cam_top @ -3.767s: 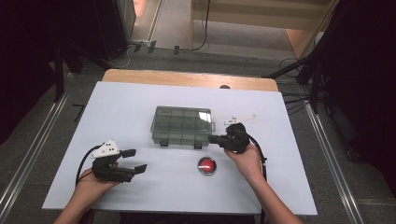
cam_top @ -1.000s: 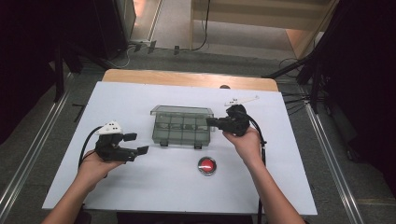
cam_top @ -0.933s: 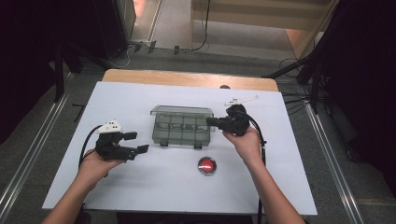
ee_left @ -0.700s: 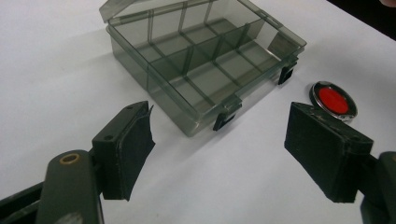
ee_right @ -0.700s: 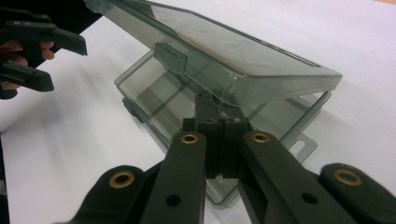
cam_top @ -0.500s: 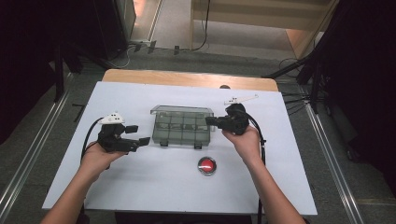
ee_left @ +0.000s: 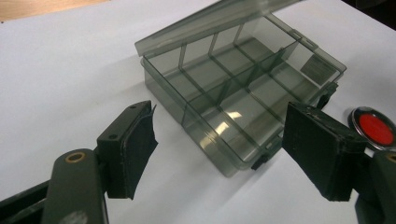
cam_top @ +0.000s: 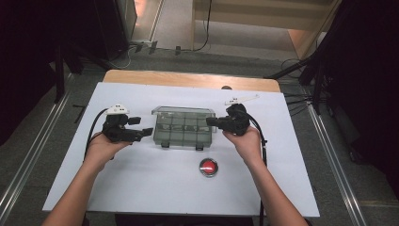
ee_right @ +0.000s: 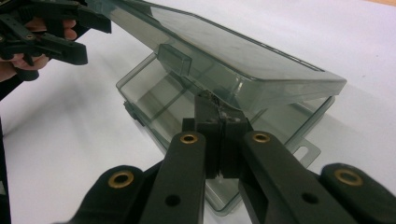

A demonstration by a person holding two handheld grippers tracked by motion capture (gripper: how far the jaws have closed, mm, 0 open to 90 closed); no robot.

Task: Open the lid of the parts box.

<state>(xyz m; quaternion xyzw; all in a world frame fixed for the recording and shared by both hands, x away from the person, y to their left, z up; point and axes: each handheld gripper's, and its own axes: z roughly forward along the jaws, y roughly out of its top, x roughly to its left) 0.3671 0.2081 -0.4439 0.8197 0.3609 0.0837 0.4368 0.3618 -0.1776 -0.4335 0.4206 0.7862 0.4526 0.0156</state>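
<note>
The right claw [ee_right: 218, 140] is clenched against the edge of the raised lid [ee_right: 243, 65] of the clear compartment box [cam_top: 182, 128], at the box's right end. The left claw [ee_left: 219, 154] is held released just beside the left end, the box's long axis running between the two. Whether lid plastic is actually pinched cannot be made out. A red button [cam_top: 208, 166] lies nearer on the surface [cam_top: 141, 188].

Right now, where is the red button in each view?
High view: red button low centre, on the table nearer the person than the box.
Left gripper view: button at the right edge, beyond the right jaw.
Right gripper view: not in it.
Shared landmark: the box.
</note>
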